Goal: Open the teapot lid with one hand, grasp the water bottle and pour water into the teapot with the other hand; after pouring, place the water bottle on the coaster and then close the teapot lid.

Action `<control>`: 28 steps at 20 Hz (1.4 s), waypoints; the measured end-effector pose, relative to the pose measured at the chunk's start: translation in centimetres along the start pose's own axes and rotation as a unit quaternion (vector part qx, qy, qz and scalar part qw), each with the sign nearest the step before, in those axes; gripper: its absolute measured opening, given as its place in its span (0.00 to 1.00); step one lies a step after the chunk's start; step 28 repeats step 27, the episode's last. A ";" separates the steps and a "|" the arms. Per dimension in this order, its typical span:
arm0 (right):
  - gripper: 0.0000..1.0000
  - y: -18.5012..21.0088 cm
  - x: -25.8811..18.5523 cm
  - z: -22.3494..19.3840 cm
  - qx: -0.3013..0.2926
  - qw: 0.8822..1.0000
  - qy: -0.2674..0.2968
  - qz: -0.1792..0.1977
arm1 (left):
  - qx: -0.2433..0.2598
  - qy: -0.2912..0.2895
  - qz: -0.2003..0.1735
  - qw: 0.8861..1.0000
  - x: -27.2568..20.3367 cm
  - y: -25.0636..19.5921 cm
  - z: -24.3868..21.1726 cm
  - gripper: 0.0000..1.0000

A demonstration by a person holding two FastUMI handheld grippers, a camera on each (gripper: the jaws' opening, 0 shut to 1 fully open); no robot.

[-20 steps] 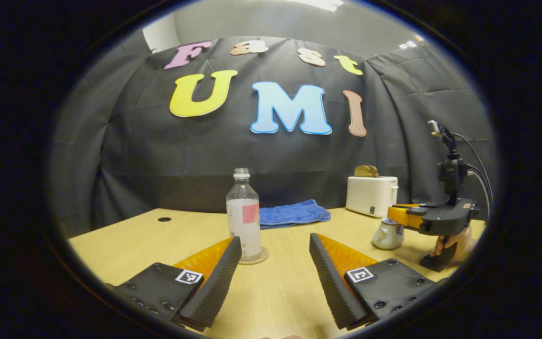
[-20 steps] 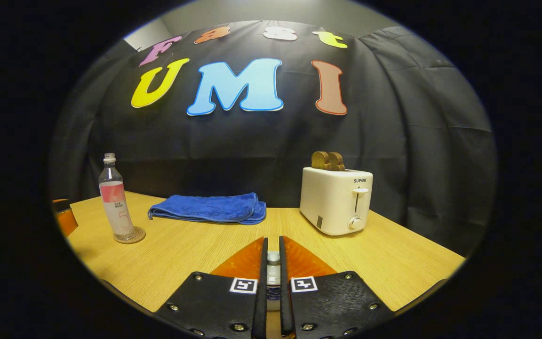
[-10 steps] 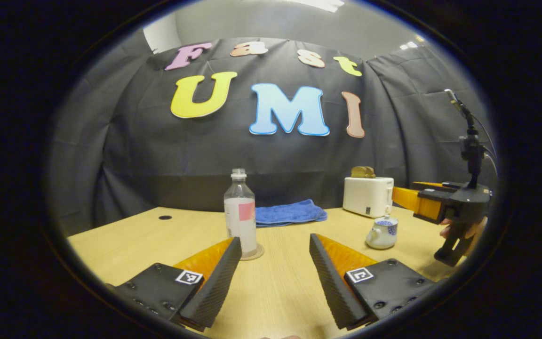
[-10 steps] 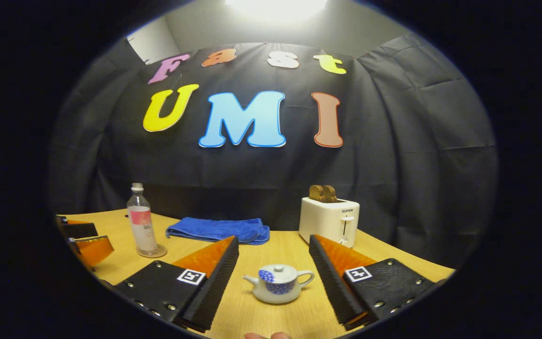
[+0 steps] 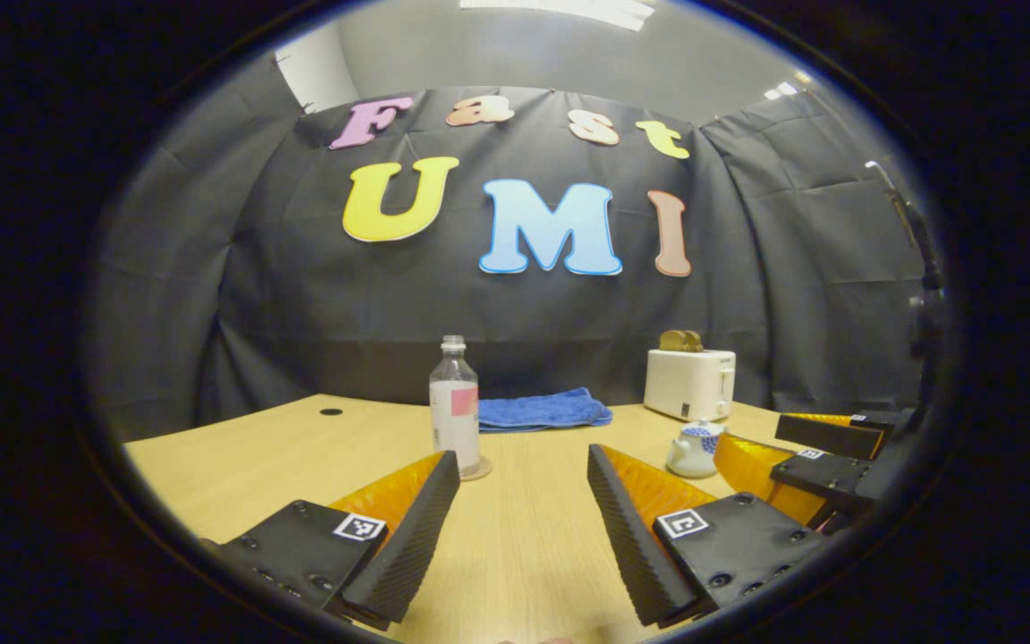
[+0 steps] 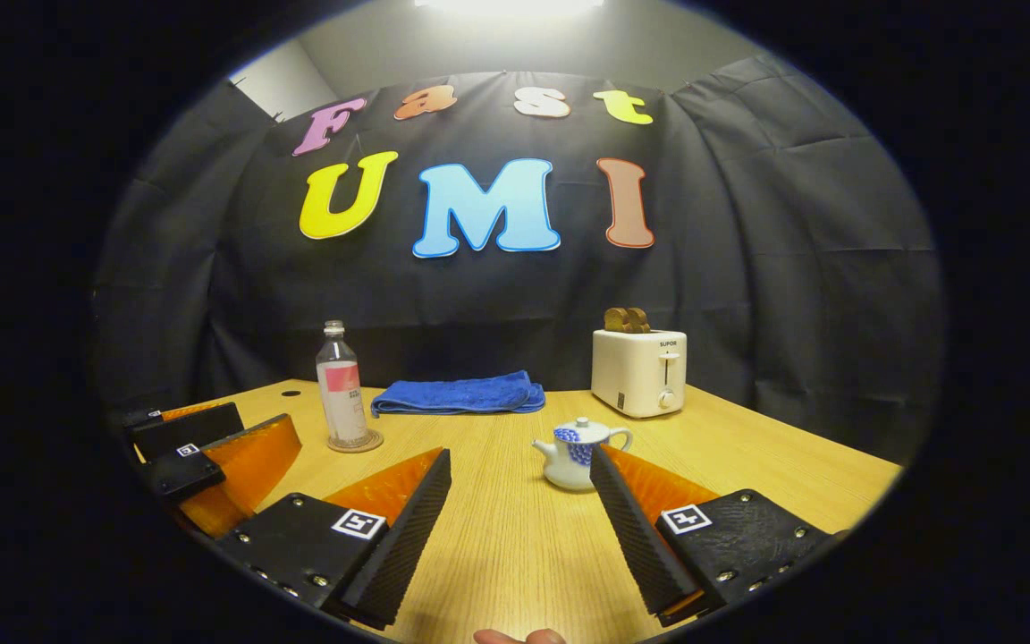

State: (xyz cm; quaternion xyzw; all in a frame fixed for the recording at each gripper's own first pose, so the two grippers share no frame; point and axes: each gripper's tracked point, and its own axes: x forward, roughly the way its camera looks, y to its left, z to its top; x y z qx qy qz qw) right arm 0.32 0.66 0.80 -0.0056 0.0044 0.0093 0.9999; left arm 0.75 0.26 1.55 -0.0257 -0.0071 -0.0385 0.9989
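Observation:
A clear water bottle with a pink label stands upright on a round coaster mid-table, ahead of my left gripper, which is open with nothing between its fingers. The small white teapot with blue pattern sits on the table with its lid on, just beyond the right finger of my right gripper, which is open and holds nothing. The bottle and coaster stand left of the teapot. In the left gripper view the teapot sits by the right gripper.
A white toaster with bread in it stands at the back right. A folded blue towel lies at the back centre by the cloth wall. The wooden table has a small cable hole at far left. The left gripper hovers at the left.
My right gripper was shut on the teapot lid's knob, then opened and drew back and down from the teapot. The lid stays on. My left gripper also backed away a little.

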 end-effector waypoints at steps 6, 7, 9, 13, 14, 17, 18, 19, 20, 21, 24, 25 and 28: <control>0.96 0.7 -1.0 -0.7 0.003 1.000 -0.004 0.011 | -0.014 0.012 0.016 1.000 -0.7 0.5 -1.2 0.99; 0.96 0.9 -0.8 -0.6 0.002 1.000 -0.003 0.013 | -0.010 0.005 0.021 1.000 -0.6 0.5 -0.9 0.99; 0.96 1.0 -0.8 -0.7 0.001 1.000 -0.004 0.016 | 0.014 0.008 0.031 0.999 -0.7 0.4 -1.2 0.99; 0.96 0.9 -0.9 -0.7 0.002 1.000 -0.004 0.018 | 0.022 0.008 0.038 0.999 -1.2 0.4 -1.0 1.00; 0.96 0.9 -0.7 -0.8 0.002 1.000 -0.004 0.018 | 0.022 0.008 0.036 0.999 -0.9 0.2 -1.2 1.00; 0.96 0.9 -0.7 -0.8 0.002 1.000 -0.004 0.019 | 0.023 0.008 0.035 0.999 -1.2 0.2 -1.0 1.00; 0.96 0.9 -0.7 -0.8 0.002 1.000 -0.005 0.018 | 0.023 0.009 0.036 0.999 -1.1 0.2 -1.1 1.00; 0.96 0.9 -0.7 -0.8 0.002 1.000 -0.004 0.018 | 0.023 0.009 0.035 0.999 -1.1 0.2 -1.2 1.00; 0.96 0.7 -0.7 -0.8 0.002 1.000 -0.003 0.014 | 0.024 0.009 0.035 0.999 -1.2 0.1 -1.2 1.00; 0.96 0.5 -0.6 -0.9 0.002 1.000 -0.003 0.008 | 0.024 0.009 0.035 0.999 -1.0 0.1 -1.2 1.00; 0.96 0.5 -0.6 -0.8 0.002 1.000 -0.003 0.003 | 0.023 0.009 0.031 0.999 -1.0 -0.1 -1.1 1.00; 0.96 0.5 -0.6 -0.8 0.002 1.000 -0.003 0.003 | 0.023 0.009 0.030 0.999 -1.0 -0.1 -1.3 1.00; 0.96 0.4 -0.6 -0.8 0.002 1.000 -0.003 0.003 | 0.023 0.009 0.028 0.999 -1.0 -0.2 -1.3 1.00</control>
